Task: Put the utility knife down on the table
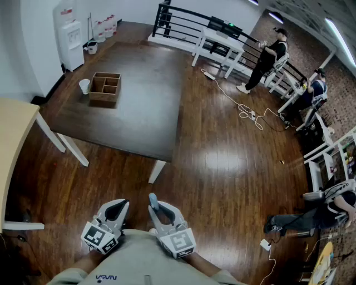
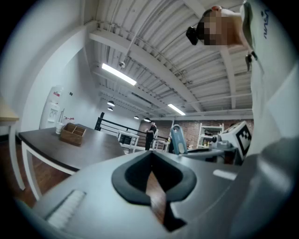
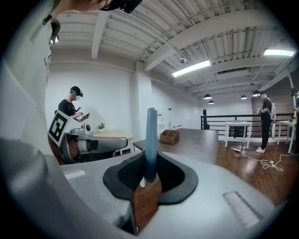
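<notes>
A blue-grey utility knife (image 1: 153, 201) stands upright between the jaws of my right gripper (image 1: 156, 210), which is shut on its lower end; in the right gripper view the knife (image 3: 151, 140) rises straight out of the pads. My left gripper (image 1: 115, 209) sits just to its left, shut with nothing in it. Both hang over the wooden floor close to my body. The dark table (image 1: 144, 100) lies ahead, its near corner a short way beyond the grippers. From the left gripper view, the knife (image 2: 177, 139) shows at the right and the table (image 2: 88, 147) at the left.
On the table's far left stand a wooden compartment box (image 1: 105, 87) and a white cup (image 1: 84, 86). A light wooden table (image 1: 14, 139) is at the left. White tables, a black railing (image 1: 189, 14), floor cables (image 1: 245, 111) and several people are at the right.
</notes>
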A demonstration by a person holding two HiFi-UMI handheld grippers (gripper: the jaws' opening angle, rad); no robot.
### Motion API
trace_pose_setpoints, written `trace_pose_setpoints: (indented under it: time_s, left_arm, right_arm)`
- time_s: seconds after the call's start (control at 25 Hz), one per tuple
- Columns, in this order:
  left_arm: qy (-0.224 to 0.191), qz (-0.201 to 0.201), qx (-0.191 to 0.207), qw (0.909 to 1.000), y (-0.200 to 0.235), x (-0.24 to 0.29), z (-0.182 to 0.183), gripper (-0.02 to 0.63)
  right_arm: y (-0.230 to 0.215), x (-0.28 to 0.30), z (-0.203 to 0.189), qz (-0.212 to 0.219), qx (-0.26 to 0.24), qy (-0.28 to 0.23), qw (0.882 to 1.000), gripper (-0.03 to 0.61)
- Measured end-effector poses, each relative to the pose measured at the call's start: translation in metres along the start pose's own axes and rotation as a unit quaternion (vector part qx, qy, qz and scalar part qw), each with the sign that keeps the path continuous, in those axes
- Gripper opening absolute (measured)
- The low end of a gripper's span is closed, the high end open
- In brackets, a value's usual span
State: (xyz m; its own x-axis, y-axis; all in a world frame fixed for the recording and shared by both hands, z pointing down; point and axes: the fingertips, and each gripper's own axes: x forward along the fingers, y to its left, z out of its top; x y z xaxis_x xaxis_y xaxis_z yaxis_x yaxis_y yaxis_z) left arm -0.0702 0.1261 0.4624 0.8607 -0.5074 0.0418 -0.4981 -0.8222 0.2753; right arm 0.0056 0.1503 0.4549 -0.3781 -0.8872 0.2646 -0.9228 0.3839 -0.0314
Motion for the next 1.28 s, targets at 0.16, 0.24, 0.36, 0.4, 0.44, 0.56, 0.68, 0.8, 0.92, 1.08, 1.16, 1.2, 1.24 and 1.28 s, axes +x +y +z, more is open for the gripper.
trace_pose_setpoints:
  time_s: [0.16, 0.24, 0.36, 0.4, 0.44, 0.56, 0.68, 0.8, 0.92, 1.08, 1.16, 1.2, 1.24, 1.28]
  left_arm:
    - [-0.007, -0.014, 0.004, 0.9999, 0.036, -0.003, 0.020, 0.002]
    - [-0.009, -0.019, 0.004, 0.9998, 0.050, -0.006, 0.027, 0.002]
    - [-0.007, -0.024, 0.003, 0.9997, 0.066, -0.013, 0.034, 0.002]
    - [-0.007, -0.025, 0.002, 0.9997, 0.072, -0.016, 0.035, 0.002]
    - [-0.009, -0.024, 0.001, 0.9997, 0.078, -0.018, 0.037, 0.002]
    - [-0.016, -0.023, -0.003, 0.9996, 0.097, -0.023, 0.038, 0.002]
    - [-0.021, -0.020, -0.004, 0.9996, 0.112, -0.028, 0.043, 0.002]
    - [-0.029, -0.008, 0.000, 0.9995, 0.126, -0.030, 0.052, 0.002]
    - [-0.028, 0.002, 0.000, 0.9996, 0.141, -0.029, 0.054, 0.002]
    - [-0.023, 0.024, 0.003, 0.9995, 0.167, -0.021, 0.053, 0.002]
    - [-0.017, 0.038, 0.004, 0.9991, 0.182, -0.016, 0.051, 0.002]
    - [-0.013, 0.044, 0.006, 0.9989, 0.189, -0.012, 0.050, 0.002]
    - [-0.010, 0.048, 0.012, 0.9987, 0.195, -0.008, 0.051, 0.002]
    - [-0.009, 0.051, 0.019, 0.9985, 0.201, -0.003, 0.052, 0.002]
  right_arm:
    - [0.008, 0.033, 0.018, -0.022, -0.002, -0.006, 1.000, 0.067]
    - [0.014, 0.046, 0.026, -0.029, -0.004, -0.005, 1.000, 0.067]
    - [0.021, 0.062, 0.033, -0.038, -0.002, -0.002, 0.999, 0.067]
    - [0.023, 0.068, 0.033, -0.040, -0.001, 0.000, 0.999, 0.067]
    - [0.025, 0.074, 0.034, -0.041, 0.000, 0.002, 0.999, 0.067]
    - [0.034, 0.092, 0.033, -0.040, -0.005, 0.007, 0.999, 0.067]
    - [0.040, 0.107, 0.038, -0.038, -0.010, 0.009, 0.999, 0.067]
    - [0.042, 0.122, 0.045, -0.034, -0.015, 0.012, 0.999, 0.067]
    - [0.042, 0.139, 0.048, -0.025, -0.015, 0.012, 0.999, 0.067]
    - [0.033, 0.169, 0.048, -0.008, -0.013, 0.010, 1.000, 0.067]
    - [0.027, 0.186, 0.048, 0.002, -0.010, 0.008, 1.000, 0.067]
    - [0.023, 0.194, 0.048, 0.007, -0.007, 0.009, 1.000, 0.067]
    - [0.018, 0.201, 0.047, 0.011, -0.005, 0.011, 1.000, 0.067]
    - [0.012, 0.209, 0.048, 0.014, -0.003, 0.012, 1.000, 0.067]
